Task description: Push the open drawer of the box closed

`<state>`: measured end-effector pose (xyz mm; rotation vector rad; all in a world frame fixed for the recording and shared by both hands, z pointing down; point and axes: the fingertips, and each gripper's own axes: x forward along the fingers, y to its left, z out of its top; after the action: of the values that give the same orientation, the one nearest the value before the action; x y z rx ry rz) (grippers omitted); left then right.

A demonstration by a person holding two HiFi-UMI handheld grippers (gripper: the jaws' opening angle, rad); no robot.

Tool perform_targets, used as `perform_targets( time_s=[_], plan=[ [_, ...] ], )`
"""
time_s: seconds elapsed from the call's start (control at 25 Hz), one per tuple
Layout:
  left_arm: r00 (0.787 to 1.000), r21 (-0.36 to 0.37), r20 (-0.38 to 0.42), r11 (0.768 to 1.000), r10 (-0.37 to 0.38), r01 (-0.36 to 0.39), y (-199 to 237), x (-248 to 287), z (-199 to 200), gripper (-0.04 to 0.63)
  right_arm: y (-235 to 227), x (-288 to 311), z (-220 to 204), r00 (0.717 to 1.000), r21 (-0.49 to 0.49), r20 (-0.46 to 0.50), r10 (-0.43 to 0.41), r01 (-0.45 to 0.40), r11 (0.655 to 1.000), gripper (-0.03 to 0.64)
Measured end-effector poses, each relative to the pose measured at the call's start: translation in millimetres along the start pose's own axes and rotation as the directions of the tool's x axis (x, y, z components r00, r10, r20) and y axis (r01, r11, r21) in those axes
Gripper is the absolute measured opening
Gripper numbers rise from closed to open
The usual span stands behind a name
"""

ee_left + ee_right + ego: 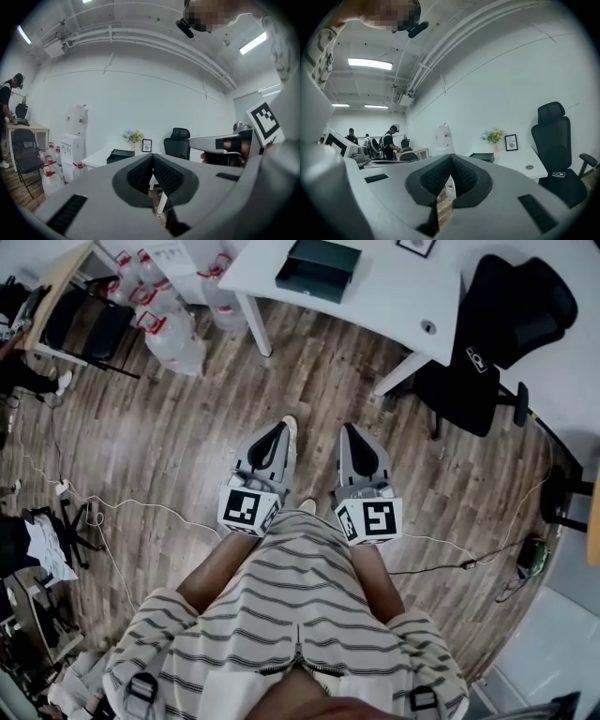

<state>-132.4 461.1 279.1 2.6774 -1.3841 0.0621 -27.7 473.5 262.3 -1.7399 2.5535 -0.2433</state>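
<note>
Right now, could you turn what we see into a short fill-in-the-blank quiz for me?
1. The dark box sits on a white ____.
2. The office chair is ____ in colour.
3. The left gripper and the right gripper both have their fingers ____, with nothing held.
4. The floor is laid with ____ planks.

Missing words: table; black; closed; wood.

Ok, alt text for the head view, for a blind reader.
A person in a striped shirt holds the left gripper and right gripper side by side, both shut and empty, over a wood floor. Ahead, a dark box sits on a white table.
</note>
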Motion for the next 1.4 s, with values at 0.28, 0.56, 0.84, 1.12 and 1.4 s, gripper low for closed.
perform_targets(
  time_s=[0.28,0.56,0.84,1.12,1.4],
  plan=[
    [1.000,-0.012,0.003,1.000,-0.022,0.022,59,96,16,-0.006,-45,97,15,1.000,-0.010,-0.010,-0.026,0.026,1.000,0.009],
    [0.997,-0.007,-0.014,0.997,-0.072,0.072,117,194,45,-0.006,-86,201,40,0.998,-0.003,-0.019,-0.062,0.062,0.998,0.009],
    [0.991,-0.016,-0.050,0.992,-0.124,0.123,168,271,53,-0.006,-111,293,50,0.995,0.008,-0.041,-0.092,0.092,0.996,0.009],
    [0.985,-0.018,-0.057,0.986,-0.164,0.163,198,316,54,-0.006,-135,339,43,0.984,0.020,-0.092,-0.156,0.158,0.987,0.009],
    [0.980,-0.019,-0.107,0.986,-0.166,0.165,215,344,32,-0.006,-154,365,29,0.971,0.020,-0.146,-0.186,0.191,0.981,0.009]
  ],
)
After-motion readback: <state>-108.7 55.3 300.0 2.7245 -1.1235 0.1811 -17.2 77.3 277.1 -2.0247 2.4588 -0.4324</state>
